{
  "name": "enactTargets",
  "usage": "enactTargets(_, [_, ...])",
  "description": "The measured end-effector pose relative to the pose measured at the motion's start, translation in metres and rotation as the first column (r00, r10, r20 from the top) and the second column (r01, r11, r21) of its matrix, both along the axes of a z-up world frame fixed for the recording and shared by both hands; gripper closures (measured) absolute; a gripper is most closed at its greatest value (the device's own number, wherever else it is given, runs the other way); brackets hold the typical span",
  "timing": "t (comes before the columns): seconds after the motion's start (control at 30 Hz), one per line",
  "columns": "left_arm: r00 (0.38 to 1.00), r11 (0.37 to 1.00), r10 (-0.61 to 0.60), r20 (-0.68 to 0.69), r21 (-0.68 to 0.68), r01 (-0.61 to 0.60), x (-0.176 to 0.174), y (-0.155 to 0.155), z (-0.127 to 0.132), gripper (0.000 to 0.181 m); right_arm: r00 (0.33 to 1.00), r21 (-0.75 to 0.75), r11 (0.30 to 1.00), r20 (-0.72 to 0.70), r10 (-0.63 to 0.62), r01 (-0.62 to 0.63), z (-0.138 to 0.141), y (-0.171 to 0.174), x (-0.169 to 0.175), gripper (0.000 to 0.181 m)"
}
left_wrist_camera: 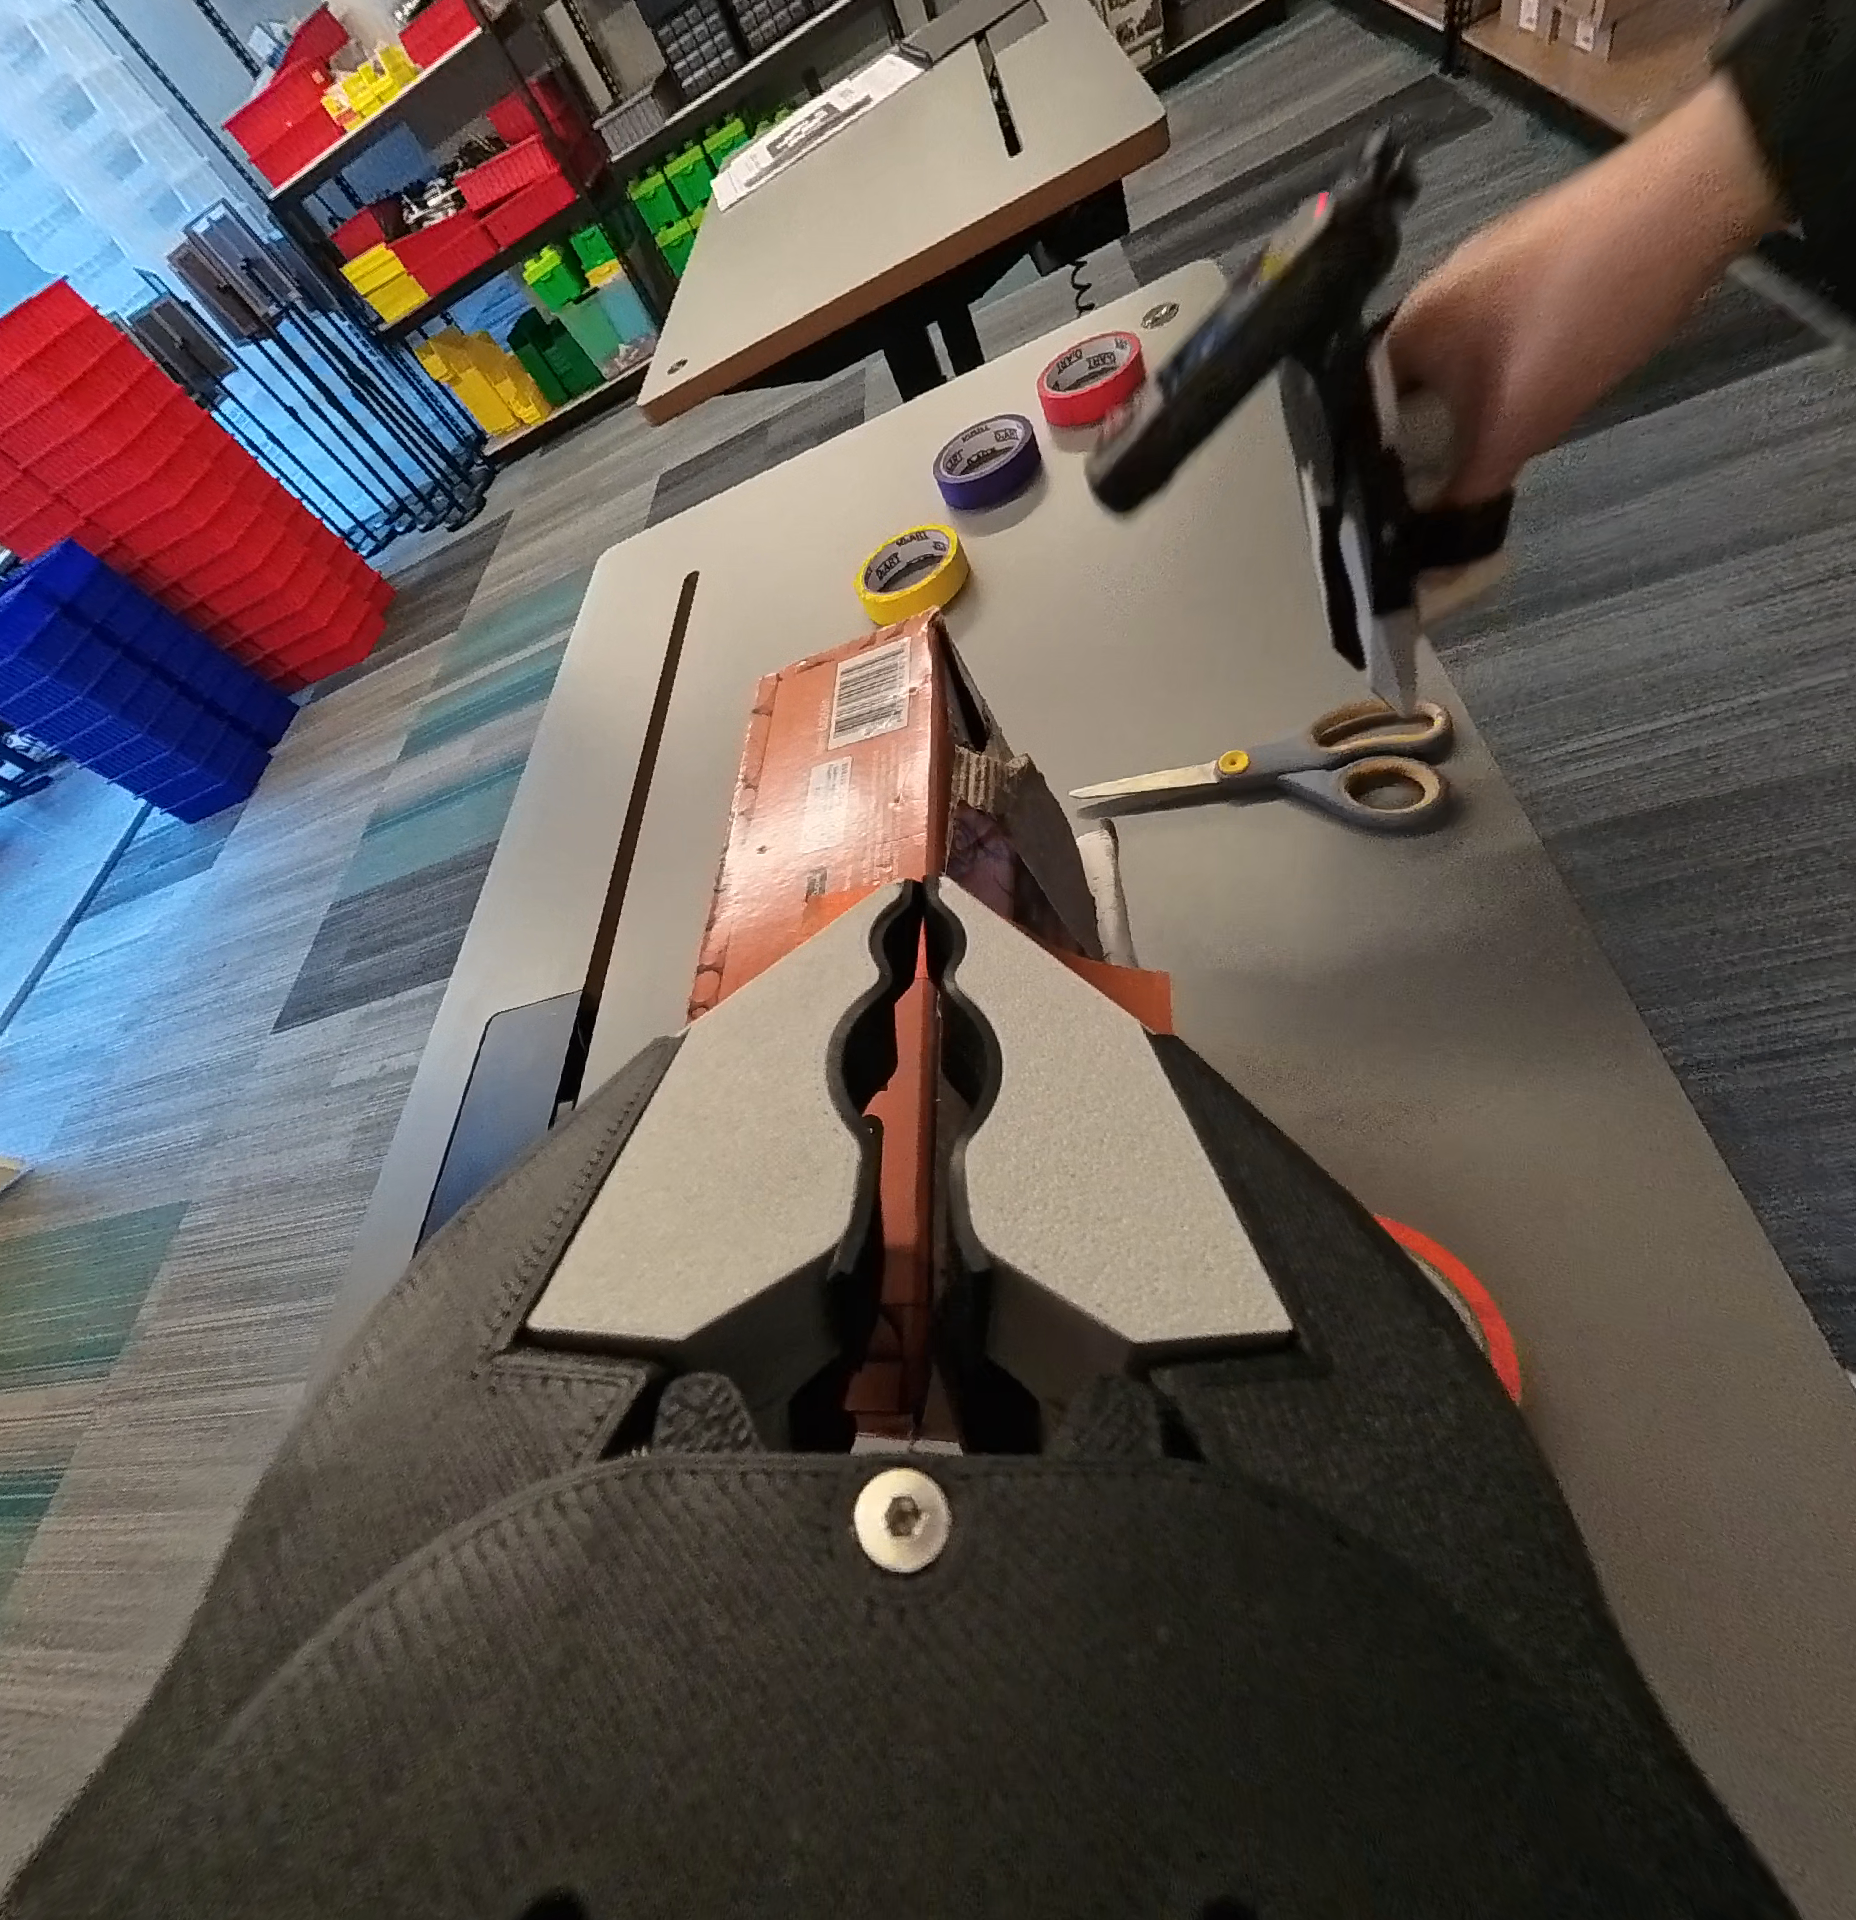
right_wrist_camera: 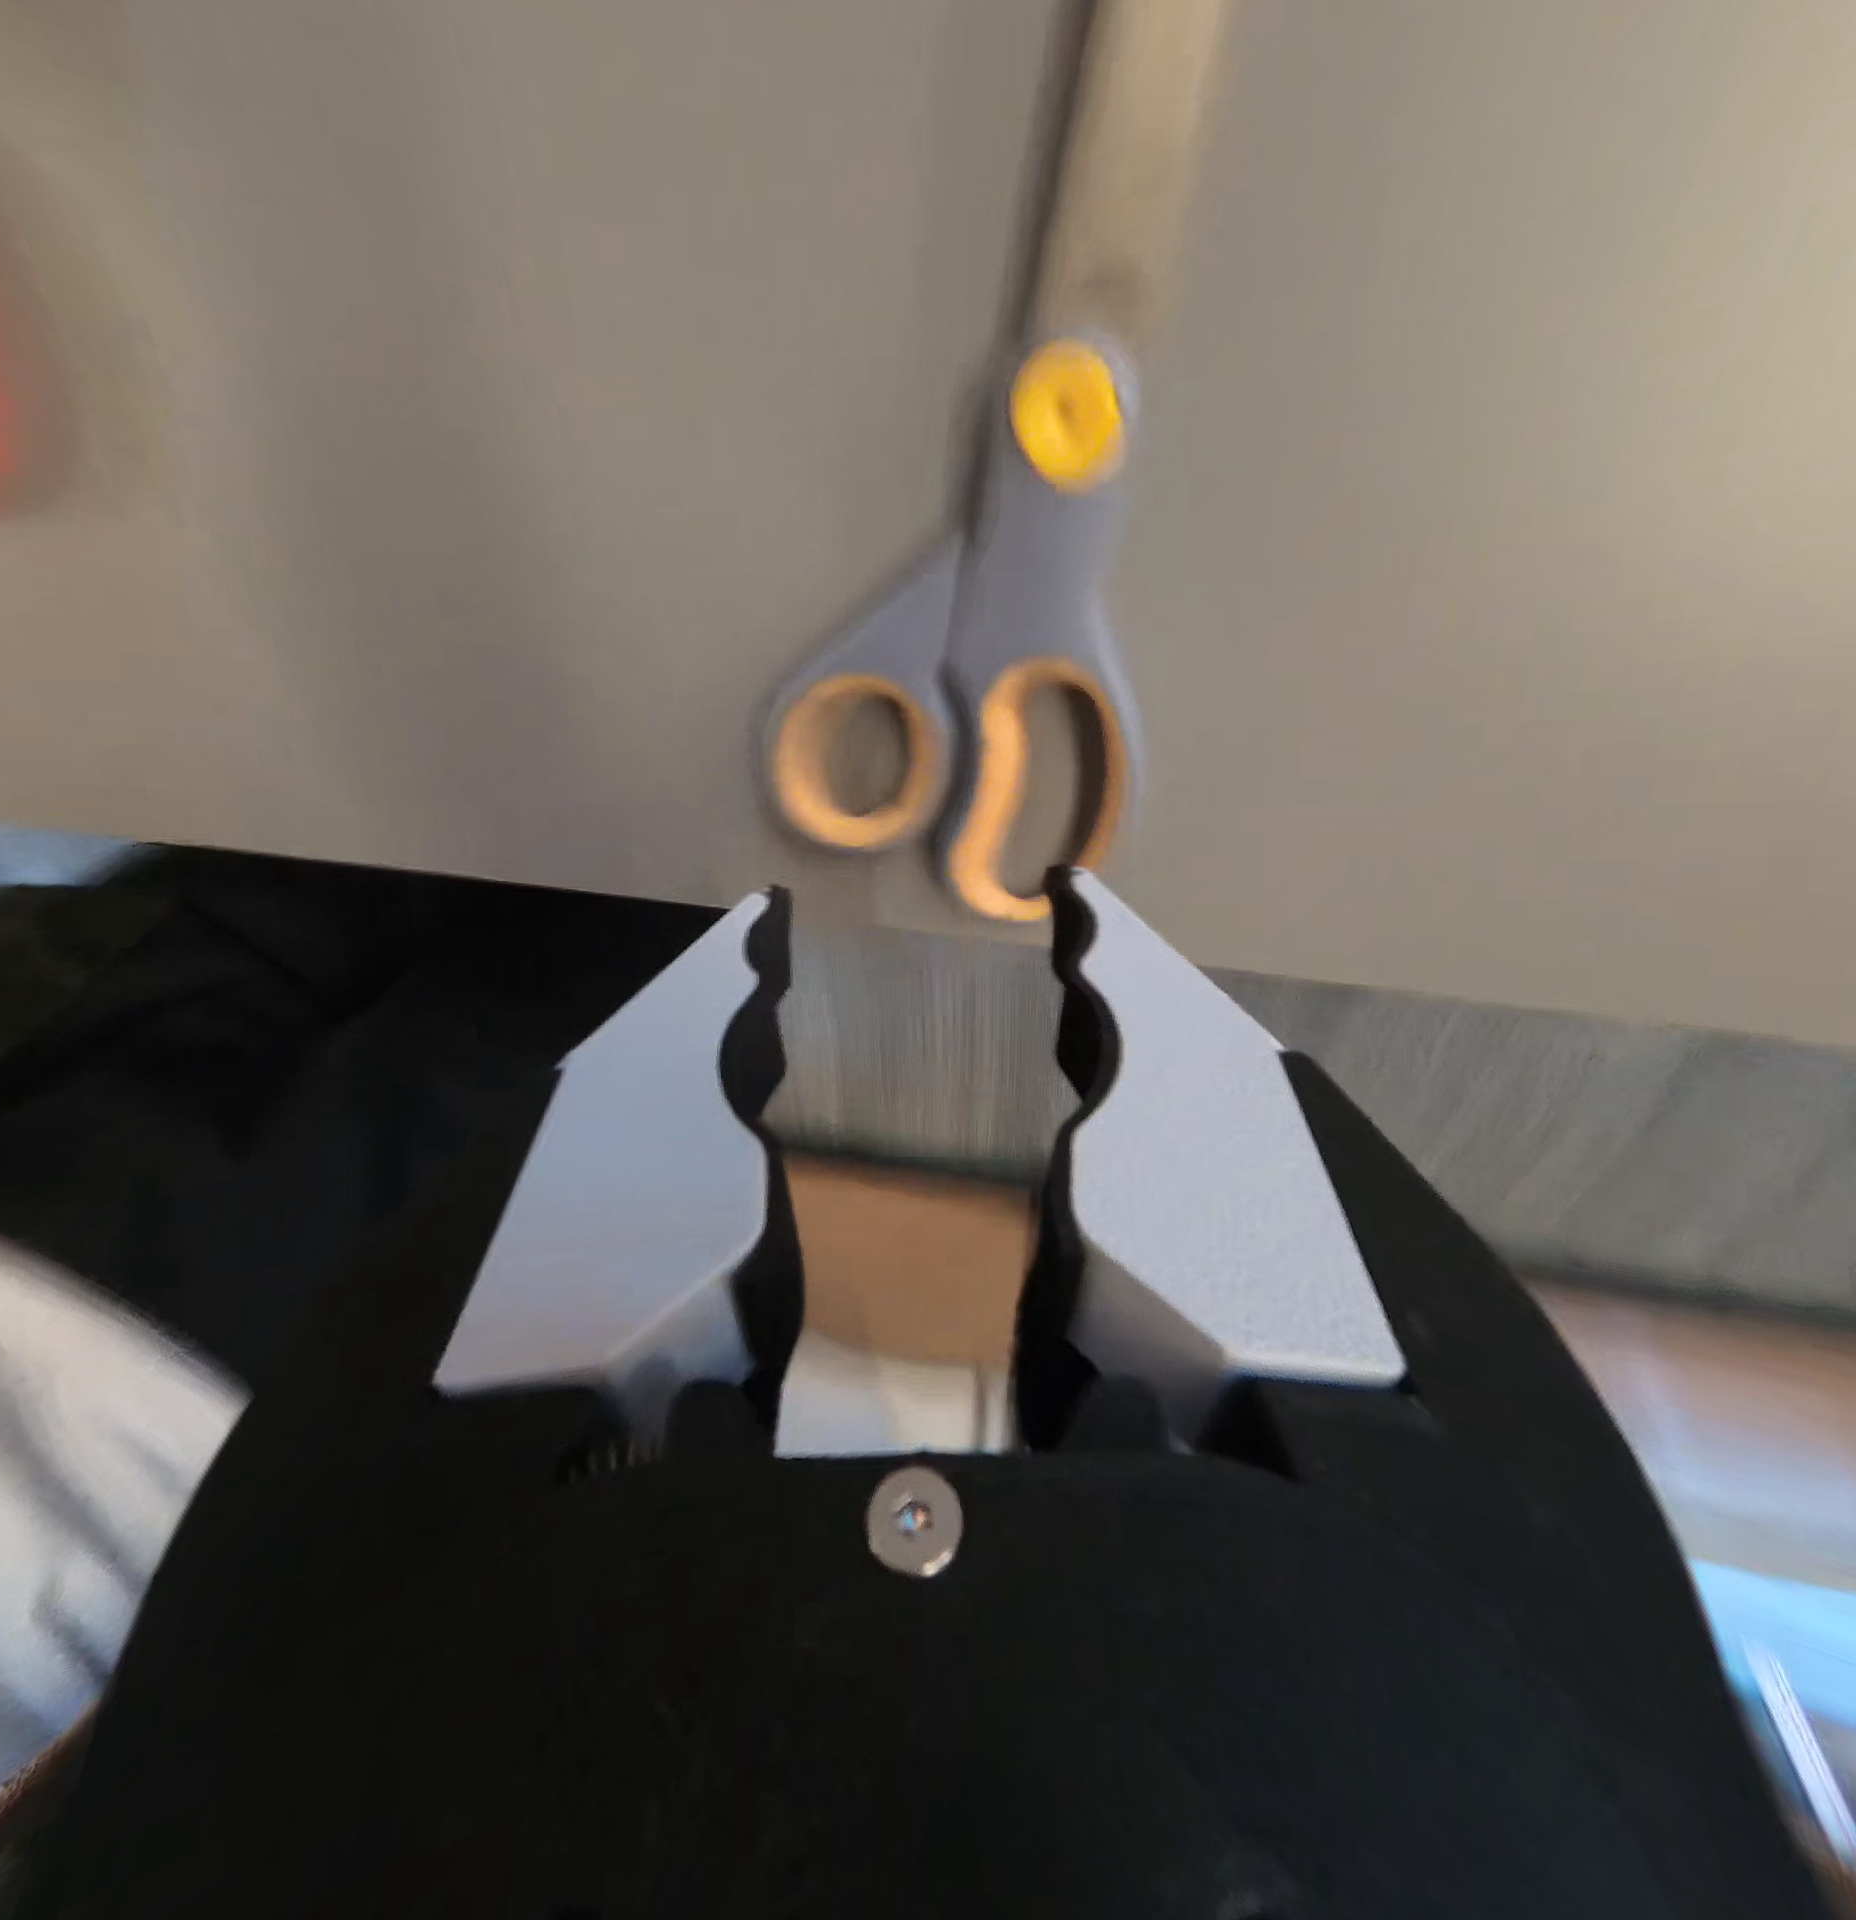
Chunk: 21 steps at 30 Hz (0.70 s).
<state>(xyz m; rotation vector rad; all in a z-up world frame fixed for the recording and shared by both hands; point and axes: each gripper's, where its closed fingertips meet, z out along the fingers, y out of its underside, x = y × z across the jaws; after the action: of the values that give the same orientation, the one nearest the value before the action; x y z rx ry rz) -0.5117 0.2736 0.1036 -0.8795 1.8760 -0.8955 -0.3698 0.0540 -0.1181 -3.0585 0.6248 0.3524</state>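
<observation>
While the left tool point(left_wrist_camera: 924, 894) is clenched on the upright edge of an orange-brown cardboard box point(left_wrist_camera: 841, 769), the box lies lengthwise on the grey desk point(left_wrist_camera: 1267, 1039) with its far end flaps torn open. Beyond that end sit three rolls of tape in a slanting row: a yellow roll point(left_wrist_camera: 913, 574) just beside the box, a purple roll point(left_wrist_camera: 986, 460) farther off, and a red roll point(left_wrist_camera: 1092, 376) farther still. An orange-red roll point(left_wrist_camera: 1464, 1299) shows partly behind the left tool's body, near the right edge of the desk.

To the right of the box lie grey-handled scissors point(left_wrist_camera: 1308, 774) with a yellow pivot, blades shut and pointing toward the box. The right tool point(right_wrist_camera: 916, 896), held by a person's hand point(left_wrist_camera: 1495, 353), is released, its fingers apart, tips pointed down at the scissors' handle loops; one fingertip overlaps the larger loop in the right wrist view, though blur hides whether it touches.
</observation>
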Motion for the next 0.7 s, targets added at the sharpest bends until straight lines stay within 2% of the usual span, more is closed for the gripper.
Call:
enactTargets(0.03, [1.000,1.000,-0.001,0.006,-0.005,0.001,0.000,0.000,0.001,0.181,1.000,0.146,0.989,-0.025,0.006,-0.002,0.027,0.020,-0.006,0.140])
enactTargets(0.07, [1.000,1.000,-0.002,0.014,-0.012,0.003,0.000,0.000,0.001,0.181,0.997,0.341,0.940,-0.073,0.033,-0.006,0.066,0.051,-0.019,0.160])
enactTargets(0.1, [1.000,1.000,-0.005,0.020,-0.020,0.006,0.000,0.000,0.002,0.181,0.992,0.552,0.834,-0.099,0.080,-0.012,0.114,0.086,-0.033,0.175])
enactTargets(0.13, [1.000,1.000,-0.009,0.025,-0.025,0.009,-0.001,-0.001,0.003,0.181,0.988,0.730,0.683,-0.090,0.123,-0.018,0.163,0.120,-0.046,0.181])
enactTargets(0.17, [0.999,1.000,-0.011,0.031,-0.023,0.012,-0.001,-0.002,0.003,0.181,0.985,0.840,0.542,-0.083,0.154,-0.014,0.206,0.147,-0.059,0.181])
enactTargets(0.2, [0.999,1.000,-0.011,0.038,-0.017,0.012,-0.001,-0.001,0.003,0.181,0.974,0.903,0.430,-0.102,0.202,0.006,0.238,0.169,-0.074,0.181])
enactTargets(0.23, [0.999,1.000,-0.012,0.041,-0.014,0.012,-0.001,-0.001,0.003,0.181,0.949,0.939,0.342,-0.147,0.279,0.045,0.261,0.188,-0.091,0.181])
enactTargets(0.27, [0.999,1.000,-0.018,0.042,-0.012,0.019,-0.002,-0.002,0.003,0.181,0.926,0.949,0.304,-0.182,0.332,0.078,0.271,0.204,-0.103,0.181])
enactTargets(0.33, [0.999,1.000,-0.022,0.047,-0.005,0.022,-0.002,-0.001,0.003,0.181,0.916,0.945,0.317,-0.196,0.350,0.081,0.259,0.229,-0.109,0.181])
enactTargets(0.4, [0.999,1.000,-0.022,0.044,-0.017,0.023,-0.002,0.000,0.003,0.181,0.916,0.915,0.394,-0.227,0.331,0.084,0.237,0.240,-0.114,0.181])
enactTargets(0.47, [0.999,0.999,-0.010,0.037,-0.030,0.011,-0.001,0.000,0.003,0.181,0.951,0.863,0.505,-0.134,0.280,-0.027,0.205,0.241,-0.112,0.180])
enactTargets(0.5, [0.999,0.999,-0.005,0.040,-0.031,0.007,0.000,0.000,0.004,0.181,0.949,0.874,0.484,-0.118,0.291,-0.040,0.206,0.242,-0.114,0.181])
enactTargets(0.6, [0.998,0.998,-0.003,0.068,-0.065,0.008,-0.002,-0.002,0.007,0.178,0.927,0.839,0.544,-0.224,0.302,0.026,0.205,0.238,-0.115,0.181])
enactTargets(0.7, [0.984,0.969,0.164,0.062,-0.198,-0.149,-0.010,0.015,0.017,0.165,0.935,0.841,0.540,-0.168,0.314,-0.030,0.204,0.237,-0.116,0.181])
